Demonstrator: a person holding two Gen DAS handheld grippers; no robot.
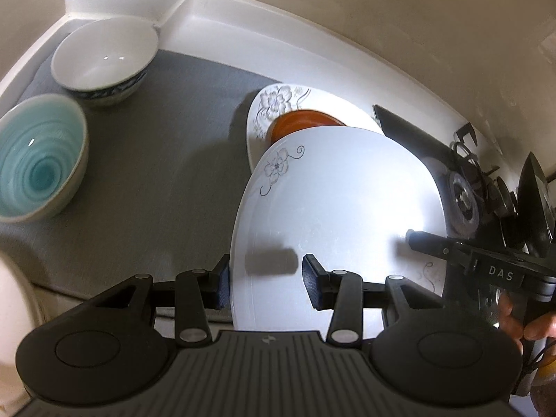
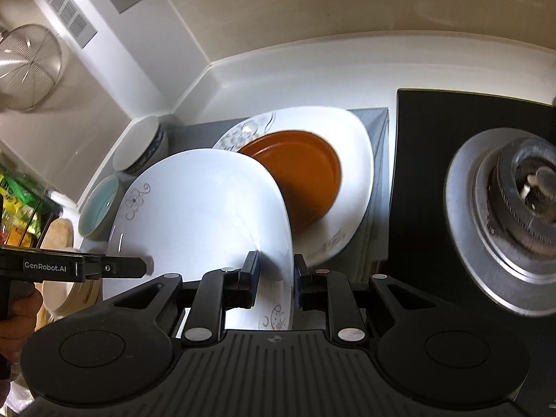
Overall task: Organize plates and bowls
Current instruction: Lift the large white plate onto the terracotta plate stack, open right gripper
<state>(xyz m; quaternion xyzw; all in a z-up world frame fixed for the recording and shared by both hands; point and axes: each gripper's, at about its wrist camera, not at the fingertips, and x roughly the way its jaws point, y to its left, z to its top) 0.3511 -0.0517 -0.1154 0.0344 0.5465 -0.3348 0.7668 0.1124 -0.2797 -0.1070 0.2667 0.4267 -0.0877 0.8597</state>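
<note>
Carrying: white floral plate (image 1: pixel 333 208), airborne between my two grippers.
Left gripper (image 1: pixel 266 279): clamped on its left rim.
Right gripper (image 2: pixel 276 278): pinching its right rim.
Ahead: orange plate (image 2: pixel 302 177) resting on a larger floral plate (image 2: pixel 351 160).
Next: probably lower it level onto that stack, releasing both together.

Near edge of white plate (image 1: pixel 333 208) hidden behind gripper body at bottom of left wrist view. Orange plate (image 1: pixel 302 123) mostly covered by white plate there; only upper arc shows. Teal bowl (image 1: pixel 38 160) cut by left frame edge, slightly blurred. Pale round object (image 1: pixel 10 312) at lower left: cannot tell what. Burner (image 2: pixel 514 215) at right of right wrist view blurred. Hand (image 2: pixel 21 316) at left edge cut off.
</note>
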